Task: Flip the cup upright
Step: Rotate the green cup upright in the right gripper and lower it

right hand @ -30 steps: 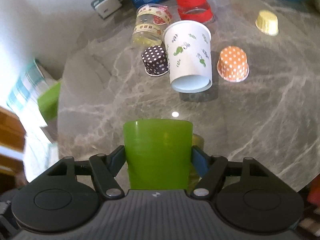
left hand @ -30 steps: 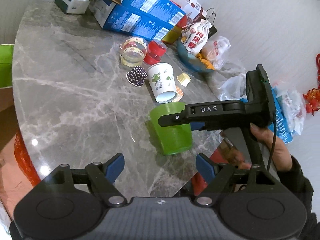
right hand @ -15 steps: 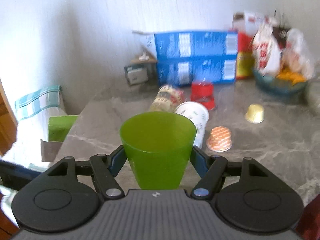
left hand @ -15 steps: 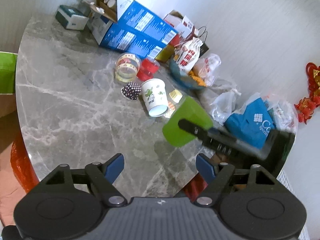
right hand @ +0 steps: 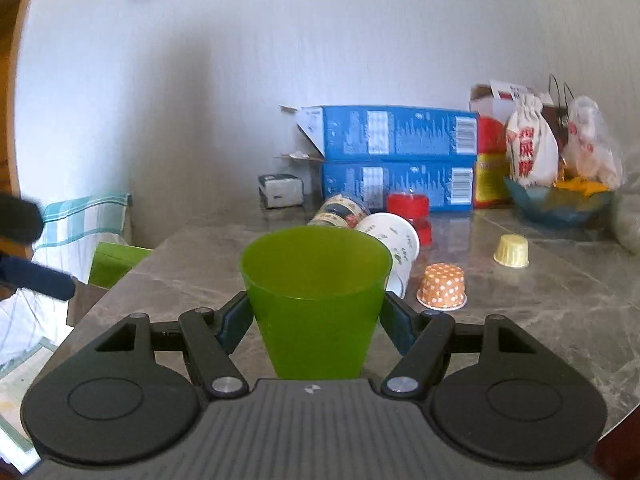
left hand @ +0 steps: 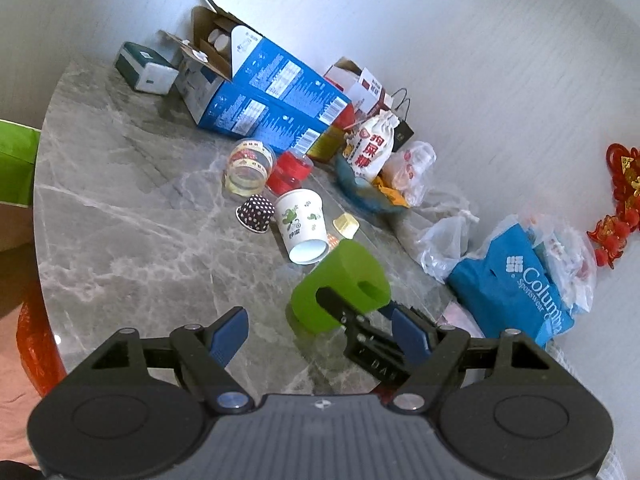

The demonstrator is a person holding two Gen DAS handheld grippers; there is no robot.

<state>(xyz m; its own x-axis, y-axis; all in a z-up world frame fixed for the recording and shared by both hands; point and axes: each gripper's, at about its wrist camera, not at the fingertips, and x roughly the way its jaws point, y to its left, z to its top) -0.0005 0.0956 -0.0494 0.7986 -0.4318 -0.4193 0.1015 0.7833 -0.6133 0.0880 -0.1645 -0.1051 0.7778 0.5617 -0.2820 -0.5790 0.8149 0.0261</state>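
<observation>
A green plastic cup stands mouth-up between the fingers of my right gripper, which is shut on it just above the grey marble table. In the left wrist view the same green cup appears tilted, with the right gripper's black finger across it. My left gripper is open and empty, held back near the table's front edge, close to the cup.
A white paper cup lies on its side near several small cupcake liners, a clear jar and a red lid. Blue boxes, a bowl with snack bags and plastic bags line the back.
My right gripper has turned the green cup from mouth-down to mouth-up and brought it low over the table. My left gripper has pulled back slightly.
</observation>
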